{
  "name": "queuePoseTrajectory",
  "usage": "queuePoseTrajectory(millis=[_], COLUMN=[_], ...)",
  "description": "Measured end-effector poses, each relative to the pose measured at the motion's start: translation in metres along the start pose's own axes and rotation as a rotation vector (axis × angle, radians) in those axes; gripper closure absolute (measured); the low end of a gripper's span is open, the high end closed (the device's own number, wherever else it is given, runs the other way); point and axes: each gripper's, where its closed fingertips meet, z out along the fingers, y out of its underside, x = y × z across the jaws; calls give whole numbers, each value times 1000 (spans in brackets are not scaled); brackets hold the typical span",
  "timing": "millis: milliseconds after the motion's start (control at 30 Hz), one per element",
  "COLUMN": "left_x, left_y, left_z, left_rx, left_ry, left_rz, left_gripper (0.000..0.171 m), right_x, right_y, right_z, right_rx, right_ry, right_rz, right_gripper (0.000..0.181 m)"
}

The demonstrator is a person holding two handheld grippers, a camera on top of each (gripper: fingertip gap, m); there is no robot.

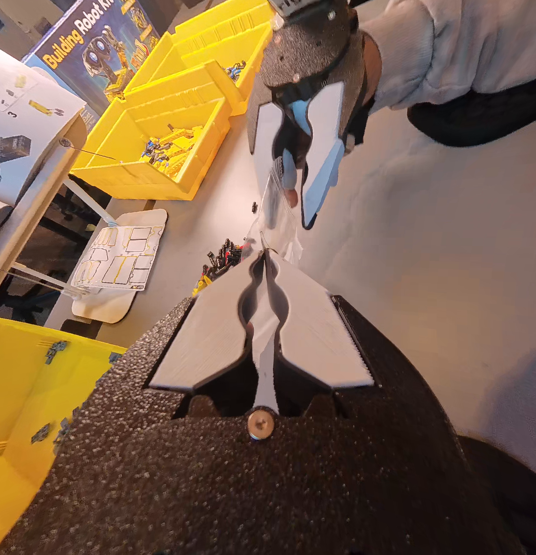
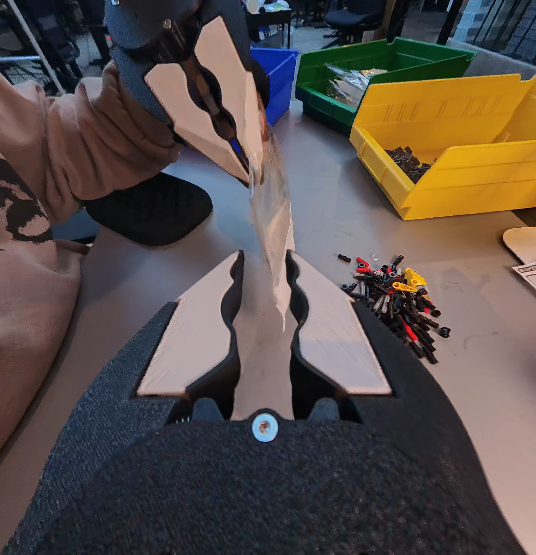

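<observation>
A clear plastic bag (image 2: pixel 272 216) hangs above the grey table (image 2: pixel 335 186). My left gripper (image 1: pixel 264 255) is shut on the bag's (image 1: pixel 275 207) top edge; it also shows in the right wrist view (image 2: pixel 254 174), tilted down from the upper left. My right gripper (image 2: pixel 265 256) is open, its two fingers on either side of the bag's lower end, which lies nearer the right finger. In the left wrist view the right gripper (image 1: pixel 296 207) comes down from the top. A pile of small black, red, grey and yellow parts (image 2: pixel 395 303) lies on the table just right of the right gripper, also seen beside the left fingertips (image 1: pixel 224 261).
Yellow bins (image 2: pixel 446 168) with parts stand at the right, a green bin (image 2: pixel 377 66) with bags and a blue bin (image 2: pixel 278 75) behind. More yellow bins (image 1: pixel 158 141), a kit box (image 1: pixel 89 51), a sticker sheet on a board (image 1: pixel 119 261) and a booklet stand (image 1: pixel 20 126) are around. About 5 cm separates my left fingertips from my right.
</observation>
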Motion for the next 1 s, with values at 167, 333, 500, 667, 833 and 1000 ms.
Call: queuePoseTrajectory(millis=[167, 333, 500, 667, 833, 1000], left_x=[5, 16, 22, 27, 34, 42], left_y=[-5, -8, -8, -7, -9, -14], left_z=[-7, -4, -5, -3, -1, -2], left_rx=[-114, -224, -270, -286, -295, -280], left_ry=[61, 144, 171, 191, 216, 243], left_rz=[84, 165, 188, 196, 210, 230], left_gripper=[171, 171, 171, 171, 171, 171], right_x=[9, -5, -15, -20, -25, -25], right_y=[-68, -63, -45, -39, -32, -26], right_z=[-23, -2, 3, 5, 4, 1], right_rx=[75, -146, -255, -288, -348, -400], right_ry=[63, 72, 44, 42, 27, 23], right_rz=[166, 236, 234, 224, 193, 154], right_gripper=[146, 153, 162, 171, 181, 181])
